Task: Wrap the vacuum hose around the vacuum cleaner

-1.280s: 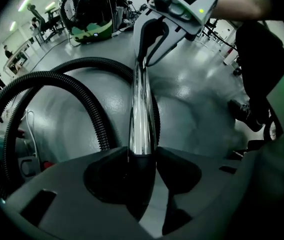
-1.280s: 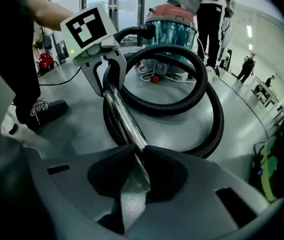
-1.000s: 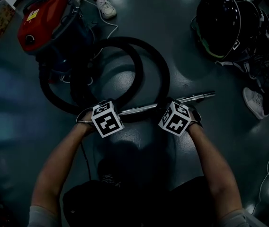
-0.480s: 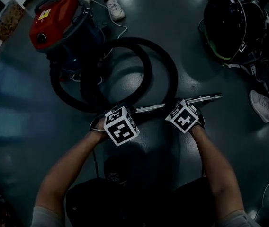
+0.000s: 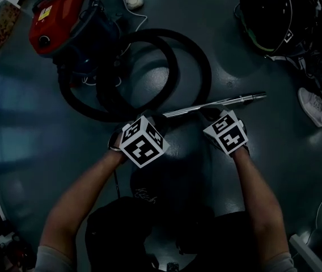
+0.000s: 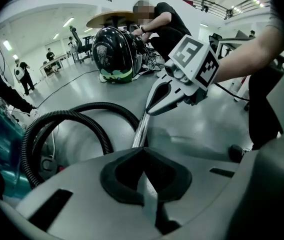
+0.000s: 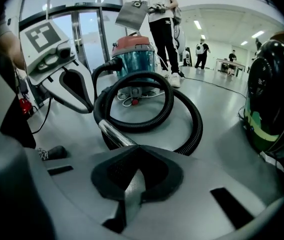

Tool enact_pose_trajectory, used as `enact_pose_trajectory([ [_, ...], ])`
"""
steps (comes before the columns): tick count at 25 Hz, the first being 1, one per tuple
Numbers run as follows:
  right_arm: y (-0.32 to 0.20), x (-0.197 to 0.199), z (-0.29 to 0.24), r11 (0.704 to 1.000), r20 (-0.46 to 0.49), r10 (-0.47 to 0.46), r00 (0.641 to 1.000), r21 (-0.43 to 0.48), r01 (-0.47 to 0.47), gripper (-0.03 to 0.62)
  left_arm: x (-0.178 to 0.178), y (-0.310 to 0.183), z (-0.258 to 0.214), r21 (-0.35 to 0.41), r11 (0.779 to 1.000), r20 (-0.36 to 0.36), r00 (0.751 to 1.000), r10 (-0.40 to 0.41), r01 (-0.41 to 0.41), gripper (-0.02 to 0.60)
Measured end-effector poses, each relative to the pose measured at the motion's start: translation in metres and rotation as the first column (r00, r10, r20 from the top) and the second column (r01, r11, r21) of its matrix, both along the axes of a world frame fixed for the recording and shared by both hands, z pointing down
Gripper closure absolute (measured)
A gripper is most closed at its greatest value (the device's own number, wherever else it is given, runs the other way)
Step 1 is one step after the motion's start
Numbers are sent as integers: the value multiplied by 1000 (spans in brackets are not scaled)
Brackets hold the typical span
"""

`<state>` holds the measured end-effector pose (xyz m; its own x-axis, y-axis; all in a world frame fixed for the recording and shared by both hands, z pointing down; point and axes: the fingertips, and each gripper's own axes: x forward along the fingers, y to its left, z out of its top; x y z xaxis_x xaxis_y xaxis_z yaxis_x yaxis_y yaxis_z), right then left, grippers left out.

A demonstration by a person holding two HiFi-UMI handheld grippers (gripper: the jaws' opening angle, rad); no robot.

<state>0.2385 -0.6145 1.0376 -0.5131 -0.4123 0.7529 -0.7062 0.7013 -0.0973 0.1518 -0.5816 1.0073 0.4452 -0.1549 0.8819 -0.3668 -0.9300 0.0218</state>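
Both tongs have just closed onto the hose's chrome wand (image 5: 186, 110). The left gripper (image 5: 152, 122) clamps its left end and the right gripper (image 5: 215, 115) its middle, with the tip jutting right. The black vacuum hose (image 5: 207, 72) loops on the floor (image 5: 263, 169) just beyond them, reaching the red vacuum cleaner (image 5: 56, 18) at far left.

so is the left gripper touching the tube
Touching. The left gripper view shows the tube running into the left gripper's jaws, which have just closed on it.
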Motion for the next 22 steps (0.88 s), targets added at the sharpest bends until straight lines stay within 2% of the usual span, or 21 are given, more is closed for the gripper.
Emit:
enact_pose_trajectory([
  [4, 23, -1, -42, 998, 66, 51, 997, 19, -52, 591, 7, 19, -29, -26, 1000, -32, 999, -2, 1, 575],
  [9, 51, 4, -107, 999, 34, 26, 999, 35, -27, 591, 7, 43, -86, -80, 997, -80, 997, -21, 14, 577],
  [14, 74, 16, -195, 995, 75, 77, 994, 58, -82, 591, 21, 64, -157, -117, 992, -120, 991, -59, 45, 577],
  [18, 97, 20, -270, 989, 124, 130, 984, 55, -137, 591, 39, 81, -230, -104, 993, -194, 977, -84, 64, 577],
  [22, 130, 21, -348, 983, 148, 170, 974, 43, -178, 591, 53, 107, -307, -70, 995, -239, 967, -92, 78, 577],
])
